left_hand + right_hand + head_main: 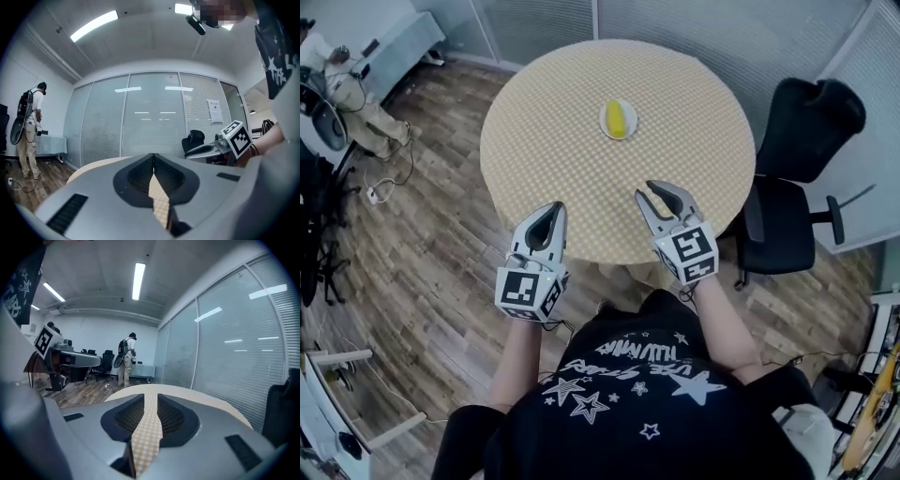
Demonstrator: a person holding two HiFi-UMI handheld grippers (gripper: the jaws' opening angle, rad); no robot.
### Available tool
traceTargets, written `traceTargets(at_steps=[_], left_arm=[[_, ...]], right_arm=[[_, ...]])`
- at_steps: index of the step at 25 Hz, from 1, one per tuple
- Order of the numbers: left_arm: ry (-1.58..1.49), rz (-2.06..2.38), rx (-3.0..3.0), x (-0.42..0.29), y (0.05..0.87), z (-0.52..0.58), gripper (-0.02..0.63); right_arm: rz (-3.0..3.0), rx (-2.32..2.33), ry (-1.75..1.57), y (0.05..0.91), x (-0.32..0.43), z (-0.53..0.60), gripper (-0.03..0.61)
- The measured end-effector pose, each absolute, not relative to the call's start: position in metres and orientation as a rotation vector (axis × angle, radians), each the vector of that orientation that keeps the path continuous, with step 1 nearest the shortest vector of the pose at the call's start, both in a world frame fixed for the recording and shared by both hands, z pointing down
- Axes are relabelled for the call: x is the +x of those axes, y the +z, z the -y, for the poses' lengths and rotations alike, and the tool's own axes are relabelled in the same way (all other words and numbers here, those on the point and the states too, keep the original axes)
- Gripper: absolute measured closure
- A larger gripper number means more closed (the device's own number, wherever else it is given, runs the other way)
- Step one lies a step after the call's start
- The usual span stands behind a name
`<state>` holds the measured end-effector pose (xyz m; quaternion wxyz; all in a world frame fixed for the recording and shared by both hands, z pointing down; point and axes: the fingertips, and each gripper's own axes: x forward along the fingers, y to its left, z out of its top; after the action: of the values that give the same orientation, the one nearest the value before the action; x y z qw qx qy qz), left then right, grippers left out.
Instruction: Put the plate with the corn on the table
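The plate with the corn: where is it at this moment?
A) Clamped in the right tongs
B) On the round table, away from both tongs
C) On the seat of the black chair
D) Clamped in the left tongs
B: the plate with the corn lies on the table, beyond the left tongs and the right tongs, which hold nothing.

Bystander (358, 111) cut by frame edge.

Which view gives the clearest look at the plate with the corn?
The head view: the plate with the corn sits in full sight on the round table. Both gripper views catch only the checked tabletop, with no plate visible.
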<state>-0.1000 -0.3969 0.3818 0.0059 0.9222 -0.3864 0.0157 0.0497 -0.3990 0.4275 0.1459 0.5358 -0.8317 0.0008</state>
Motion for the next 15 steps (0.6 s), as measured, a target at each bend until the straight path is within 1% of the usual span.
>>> traceTargets(at_steps=[5,9,15], left_arm=[[0.05,1.222,2.884,-0.09,0.376,0.376,0.606],[0.064,1.216,2.873,-0.068,0.375,0.348,0.606],[0.128,1.118,2.898,-0.015,0.385,0.293,0.606]], right_arm=[[2.445,1.497,-0.03,0.421,0.054,0.378,0.519],[2.473,1.462,-0.044,0.412,0.066,0.35,0.526],[2.511,1.456,-0.041,0.407,0.099,0.296,0.531]])
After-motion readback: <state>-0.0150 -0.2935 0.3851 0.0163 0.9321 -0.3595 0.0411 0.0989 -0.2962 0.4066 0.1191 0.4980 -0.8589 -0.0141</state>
